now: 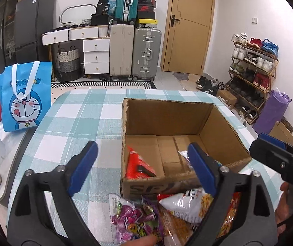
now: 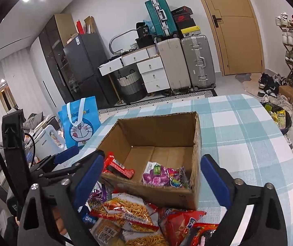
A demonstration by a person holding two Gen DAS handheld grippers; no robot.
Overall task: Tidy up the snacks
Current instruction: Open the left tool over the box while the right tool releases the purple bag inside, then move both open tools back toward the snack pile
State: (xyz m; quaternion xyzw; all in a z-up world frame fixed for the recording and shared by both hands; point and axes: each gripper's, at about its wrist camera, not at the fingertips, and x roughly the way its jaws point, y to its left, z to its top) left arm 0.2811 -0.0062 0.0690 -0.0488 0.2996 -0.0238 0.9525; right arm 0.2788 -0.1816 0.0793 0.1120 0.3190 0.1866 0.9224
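Note:
An open cardboard box [image 1: 224, 127] [image 2: 146, 129] stands on the checked table. A red snack packet [image 1: 137, 165] [image 2: 115, 165] and a purple candy bag [image 2: 162, 175] lie inside it. A pile of snack bags [image 1: 179, 209] [image 2: 138, 211] lies on the table in front of the box. My left gripper [image 1: 144, 168] is open and empty, hovering over the pile at the box's near wall. My right gripper [image 2: 152, 182] is open and empty, above the pile and the box's near edge; it also shows in the left wrist view [image 1: 269, 149].
A blue Doraemon bag [image 1: 24, 96] [image 2: 80, 121] stands off the table's left edge. The checked tablecloth [image 1: 74, 121] [image 2: 244, 135] spreads left, right and behind the box. Suitcases, drawers, a door and a shoe rack line the room behind.

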